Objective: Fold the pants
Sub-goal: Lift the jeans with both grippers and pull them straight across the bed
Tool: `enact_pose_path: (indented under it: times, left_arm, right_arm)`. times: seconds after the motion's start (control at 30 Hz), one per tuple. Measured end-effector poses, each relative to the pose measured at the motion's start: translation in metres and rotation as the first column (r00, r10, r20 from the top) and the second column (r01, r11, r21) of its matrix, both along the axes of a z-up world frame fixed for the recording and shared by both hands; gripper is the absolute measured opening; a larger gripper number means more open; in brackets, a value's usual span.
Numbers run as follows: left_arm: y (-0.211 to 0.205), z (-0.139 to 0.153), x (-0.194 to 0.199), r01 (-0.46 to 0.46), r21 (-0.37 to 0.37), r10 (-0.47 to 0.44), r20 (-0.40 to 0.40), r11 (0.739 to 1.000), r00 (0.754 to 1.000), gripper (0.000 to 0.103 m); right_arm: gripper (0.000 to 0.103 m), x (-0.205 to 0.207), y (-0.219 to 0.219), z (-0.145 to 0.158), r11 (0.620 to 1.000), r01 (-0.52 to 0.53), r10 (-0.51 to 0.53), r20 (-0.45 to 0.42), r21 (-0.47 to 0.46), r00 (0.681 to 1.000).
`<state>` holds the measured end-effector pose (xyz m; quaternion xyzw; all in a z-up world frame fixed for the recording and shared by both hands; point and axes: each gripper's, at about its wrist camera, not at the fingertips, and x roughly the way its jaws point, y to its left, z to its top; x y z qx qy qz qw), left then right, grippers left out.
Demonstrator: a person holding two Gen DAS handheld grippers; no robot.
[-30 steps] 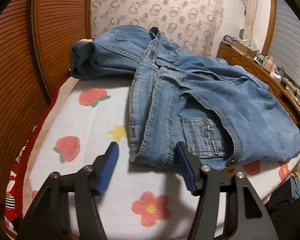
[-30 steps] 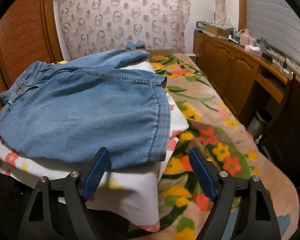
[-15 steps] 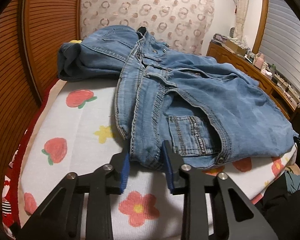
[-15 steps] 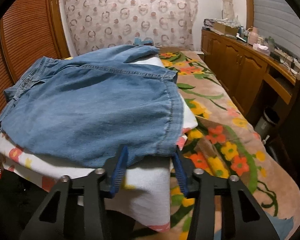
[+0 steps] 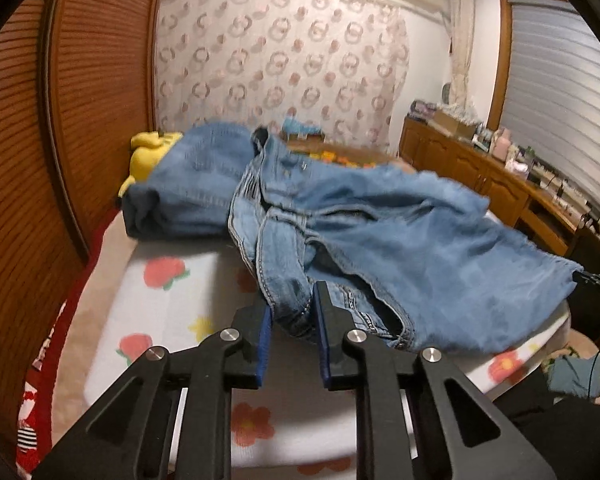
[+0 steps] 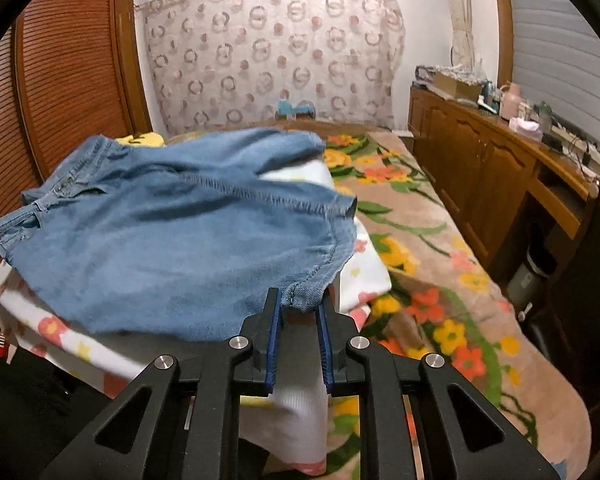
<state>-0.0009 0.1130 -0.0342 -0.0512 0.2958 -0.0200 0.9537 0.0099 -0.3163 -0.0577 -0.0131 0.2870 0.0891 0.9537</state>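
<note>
Both jaws have just been closing: the left gripper [image 5: 291, 330] now pinches the near waistband corner of the jeans [image 5: 400, 240], and the right gripper [image 6: 299, 312] pinches the near hem corner [image 6: 304, 300]. A second ago both stood spread around the cloth. The jeans' near edge now lifts off the white flowered blanket [image 5: 172, 320].

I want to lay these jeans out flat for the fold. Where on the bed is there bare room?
The white flowered cloth is bare between the wooden wall and the jeans. The floral blanket is bare between jeans and cabinets. The far end is crowded by bunched denim and a yellow toy.
</note>
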Motion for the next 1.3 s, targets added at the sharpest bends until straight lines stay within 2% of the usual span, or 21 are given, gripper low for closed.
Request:
enact_pose_path:
  times: [0.27,0.5,0.8,0.97,1.1,1.3]
  left_arm:
    - [-0.008,0.049,-0.023,0.018,0.013,-0.019,0.109,1.0,0.994,0.019]
    - [-0.007,0.076,-0.035,0.033,0.004,-0.033,0.171,0.999,0.985,0.019]
    - [-0.01,0.112,-0.06,0.04,0.021,-0.045,0.267,0.999,0.963,0.018]
    - [-0.008,0.101,-0.049,0.037,0.024,-0.041,0.24,0.999,0.97,0.018]
    - [-0.009,0.086,-0.04,0.033,0.02,-0.036,0.199,0.999,0.979,0.018]
    - [-0.006,0.067,-0.006,0.024,0.03,-0.029,0.151,0.999,0.988,0.018]
  right_arm:
    - [0.016,-0.012,-0.003,0.033,1.0,-0.011,0.013,0.102,-0.029,0.995]
    - [0.015,-0.023,-0.004,0.056,0.998,-0.013,0.025,0.198,-0.062,0.98]
    - [0.015,-0.036,0.0,0.053,0.998,-0.016,0.034,0.284,-0.065,0.958]
    - [0.015,-0.031,0.002,0.045,0.998,-0.026,0.045,0.311,-0.065,0.949]
    - [0.015,-0.015,0.007,0.029,0.997,-0.032,0.05,0.296,-0.067,0.954]
    - [0.015,0.017,0.015,0.017,0.996,-0.033,0.055,0.27,-0.085,0.961]
